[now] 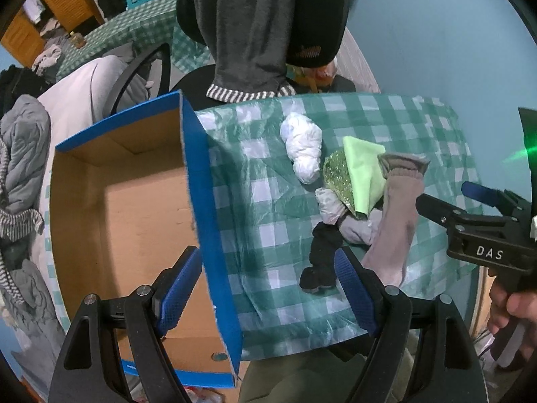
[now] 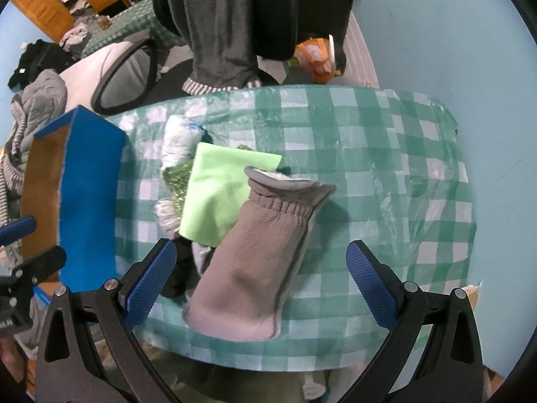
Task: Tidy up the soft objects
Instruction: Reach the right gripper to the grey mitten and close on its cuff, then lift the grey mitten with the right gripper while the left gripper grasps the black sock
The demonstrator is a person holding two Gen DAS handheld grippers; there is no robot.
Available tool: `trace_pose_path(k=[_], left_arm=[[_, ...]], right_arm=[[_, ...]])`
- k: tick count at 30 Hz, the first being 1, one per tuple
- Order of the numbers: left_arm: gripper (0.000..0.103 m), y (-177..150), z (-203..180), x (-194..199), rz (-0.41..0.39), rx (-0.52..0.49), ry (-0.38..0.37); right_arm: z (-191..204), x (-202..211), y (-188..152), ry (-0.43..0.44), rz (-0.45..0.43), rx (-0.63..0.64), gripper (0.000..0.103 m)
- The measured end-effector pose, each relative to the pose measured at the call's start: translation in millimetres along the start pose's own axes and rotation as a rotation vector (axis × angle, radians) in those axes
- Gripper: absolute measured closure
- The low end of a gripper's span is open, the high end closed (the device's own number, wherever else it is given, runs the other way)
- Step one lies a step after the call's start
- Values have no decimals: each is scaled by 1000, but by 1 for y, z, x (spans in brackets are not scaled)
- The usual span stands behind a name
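A pile of soft things lies on the green checked table: a grey sock (image 2: 255,262) (image 1: 396,221), a light green cloth (image 2: 218,194) (image 1: 365,171), a glittery green piece (image 1: 335,181), a white knotted bundle (image 1: 302,147), a black sock (image 1: 322,258) and a pale grey bundle (image 1: 330,206). An open cardboard box with blue outer walls (image 1: 208,221) (image 2: 90,194) stands left of the pile. My left gripper (image 1: 268,295) is open, straddling the box's right wall. My right gripper (image 2: 261,285) is open above the grey sock and shows at the right of the left wrist view (image 1: 470,208).
A chair draped with a grey garment (image 1: 248,33) stands beyond the table's far edge. Grey quilted clothing (image 1: 23,154) hangs left of the box. A light blue wall (image 2: 453,40) is on the right. The table's near edge (image 2: 302,359) is just under my right gripper.
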State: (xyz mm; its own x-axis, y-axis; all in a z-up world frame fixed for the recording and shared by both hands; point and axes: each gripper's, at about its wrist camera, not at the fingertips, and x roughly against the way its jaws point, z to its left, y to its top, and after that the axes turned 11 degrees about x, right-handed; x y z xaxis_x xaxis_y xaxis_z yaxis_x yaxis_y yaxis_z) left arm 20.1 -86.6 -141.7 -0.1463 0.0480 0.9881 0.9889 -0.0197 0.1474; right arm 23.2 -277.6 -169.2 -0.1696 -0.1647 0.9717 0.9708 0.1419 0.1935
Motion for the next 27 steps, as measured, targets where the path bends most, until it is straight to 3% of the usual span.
trace_pose_path(k=[5,10,16,20,23,27], left_arm=[[21,1,-9,-17,16,-18,13],[21,-1,-14,-35,46,-19,19],[21,-5,-17,-44,66,-19,26],[21,-6,-19,-47,73,-18,27],[21,-7,-20,-50,77,-19,29],[21,-9,-22,-55,92,-16,30]], right_arm=[[-5,-17,1,2,19,-14,2],[-11,-30,2,13,27,-28,11],[-21,-41,-4,72,52,-54,31],[-26,-40,-9,131,34,-49,61],[-28,-38,-10,135,31,-38,73],[-32,-34,-12,127,26,-12,80]])
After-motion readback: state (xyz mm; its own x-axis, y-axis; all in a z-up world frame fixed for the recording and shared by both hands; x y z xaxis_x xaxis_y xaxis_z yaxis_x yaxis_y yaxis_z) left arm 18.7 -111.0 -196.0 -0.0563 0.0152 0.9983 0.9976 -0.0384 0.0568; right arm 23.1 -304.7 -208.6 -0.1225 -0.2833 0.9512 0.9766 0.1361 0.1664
